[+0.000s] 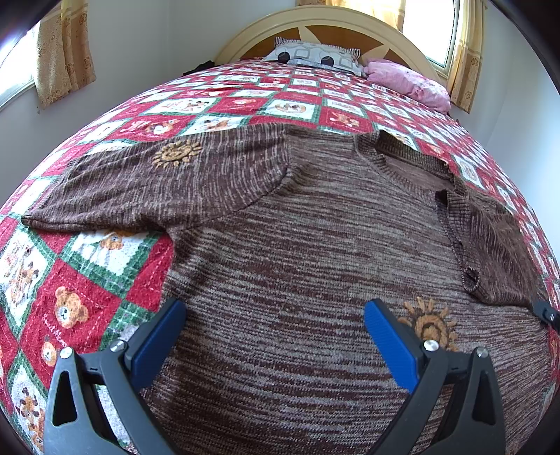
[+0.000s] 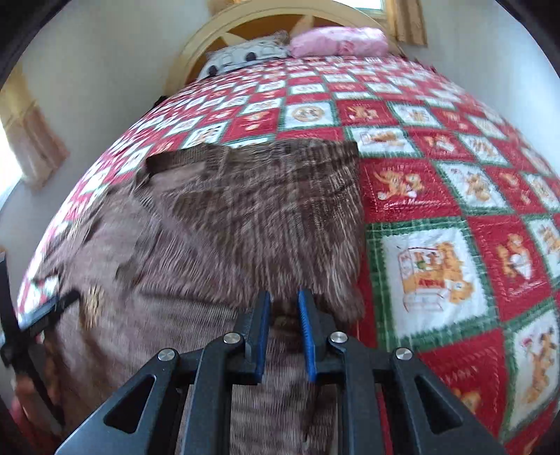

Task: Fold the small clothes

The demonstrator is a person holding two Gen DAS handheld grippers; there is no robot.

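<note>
Sweater: a brown marled knit sweater (image 1: pixel 297 245) lies flat, front up, on the bed's quilt (image 1: pixel 80 280), its neckline (image 1: pixel 402 164) towards the headboard (image 1: pixel 350 21).
Long axis: neck to hem, running from the headboard down the bed to both grippers.
Right sleeve: the right sleeve (image 2: pixel 259 217) is folded in over the body, its straight edge lying along the sweater's right side.
Right gripper: the right gripper (image 2: pixel 284 315) has its blue pads drawn nearly together on what looks like a pinch of the knit at the sleeve's lower end, farthest from the headboard; the view is blurred.
Left sleeve: the left sleeve (image 1: pixel 150 182) is spread out sideways from the body, level with the neckline, not yet folded.
Left gripper: the left gripper (image 1: pixel 274 318) hovers with jaws wide apart and empty over the lower body, the end away from the headboard.
Nearer hand: the spread sleeve lies ahead and to the left of the left gripper, so I judge that hand closer to it.
Textures: soft, floppy ribbed knit with embroidered sun motifs (image 1: pixel 176 154); the quilt is a red, green and white bear patchwork.
</note>
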